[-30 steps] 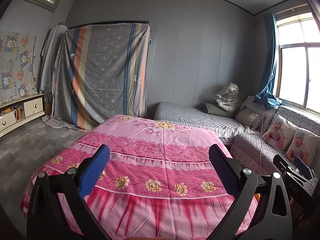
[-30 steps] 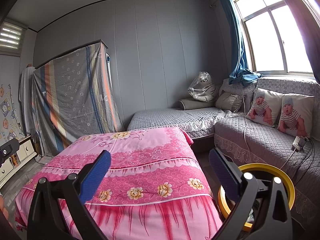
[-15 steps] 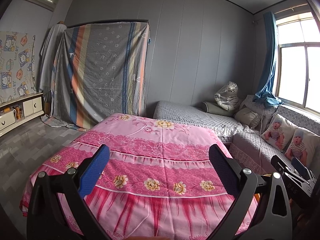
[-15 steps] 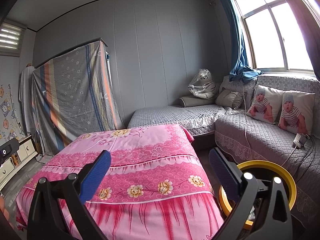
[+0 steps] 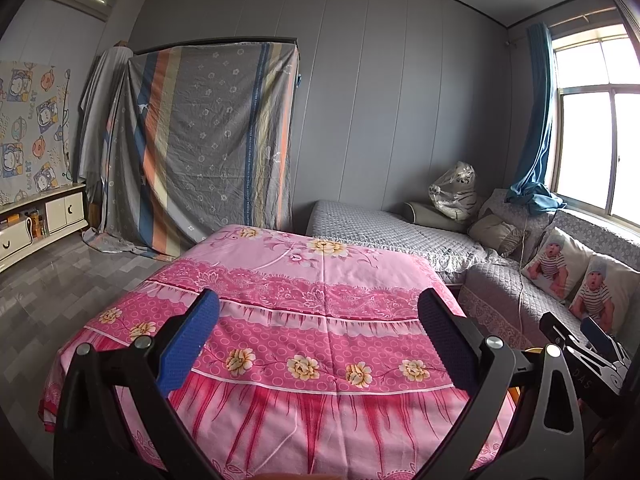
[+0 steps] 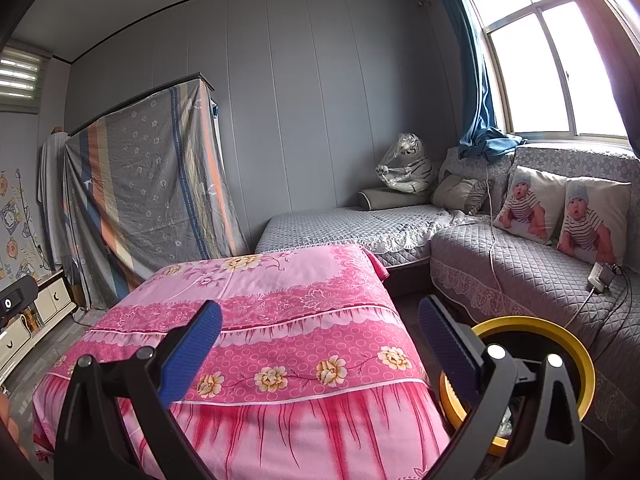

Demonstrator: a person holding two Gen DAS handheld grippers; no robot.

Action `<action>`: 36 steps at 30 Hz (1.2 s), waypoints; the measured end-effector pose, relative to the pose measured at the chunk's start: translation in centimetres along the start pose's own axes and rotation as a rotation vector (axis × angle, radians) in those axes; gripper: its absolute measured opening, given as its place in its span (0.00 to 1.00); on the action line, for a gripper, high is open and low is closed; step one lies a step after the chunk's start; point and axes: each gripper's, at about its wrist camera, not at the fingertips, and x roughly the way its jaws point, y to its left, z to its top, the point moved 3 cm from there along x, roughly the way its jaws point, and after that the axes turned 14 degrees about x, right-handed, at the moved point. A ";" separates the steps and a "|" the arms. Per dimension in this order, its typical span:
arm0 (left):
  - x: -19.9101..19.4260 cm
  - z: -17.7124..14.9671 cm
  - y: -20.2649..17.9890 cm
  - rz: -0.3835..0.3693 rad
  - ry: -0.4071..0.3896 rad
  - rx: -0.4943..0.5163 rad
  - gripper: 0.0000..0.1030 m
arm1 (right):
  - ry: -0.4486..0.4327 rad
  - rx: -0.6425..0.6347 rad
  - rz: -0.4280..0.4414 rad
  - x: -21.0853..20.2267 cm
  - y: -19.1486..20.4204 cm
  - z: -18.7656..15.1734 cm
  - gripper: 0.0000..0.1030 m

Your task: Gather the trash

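My left gripper (image 5: 318, 338) is open and empty, held above the near edge of a table covered with a pink flowered cloth (image 5: 320, 280). My right gripper (image 6: 320, 344) is open and empty too, over the same cloth (image 6: 272, 288) near its right side. It also shows at the right edge of the left wrist view (image 5: 588, 344). A yellow-rimmed bin (image 6: 576, 352) stands on the floor between the table and the sofa, partly hidden behind my right finger; something pale lies inside it. No loose trash shows on the cloth.
A grey quilted corner sofa (image 6: 520, 264) runs along the right, with two baby-print cushions (image 6: 560, 212), a charger with cables (image 6: 600, 276) and a wrapped toy tiger (image 6: 404, 168). A sheet-draped wardrobe (image 5: 208, 140) stands at the back; a low white cabinet (image 5: 44, 216) is on the left.
Both views have tilted slightly: the table and sofa sit a little lower and nearer in frame. Both grippers stay open and empty.
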 end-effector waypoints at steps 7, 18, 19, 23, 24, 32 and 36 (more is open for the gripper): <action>0.1 -0.2 0.0 -0.007 0.002 0.001 0.92 | 0.004 0.003 0.000 0.1 0.0 -0.3 0.92; 0.1 -0.2 0.1 -0.011 0.005 0.003 0.92 | 0.011 0.009 0.000 0.3 -0.2 -0.5 0.92; 0.1 -0.2 0.1 -0.012 0.006 0.003 0.92 | 0.011 0.009 0.001 0.3 -0.2 -0.5 0.92; 0.2 -0.2 0.0 -0.014 0.007 0.005 0.92 | 0.012 0.008 0.000 0.3 -0.2 -0.6 0.92; 0.2 -0.2 0.0 -0.014 0.007 0.004 0.92 | 0.012 0.008 0.000 0.3 -0.2 -0.6 0.92; 0.3 -0.2 0.1 -0.013 0.013 0.000 0.92 | 0.015 0.009 0.000 0.4 -0.2 -0.8 0.92; 0.4 -0.3 0.1 -0.021 0.019 -0.005 0.92 | 0.015 0.010 0.000 0.4 -0.2 -0.8 0.92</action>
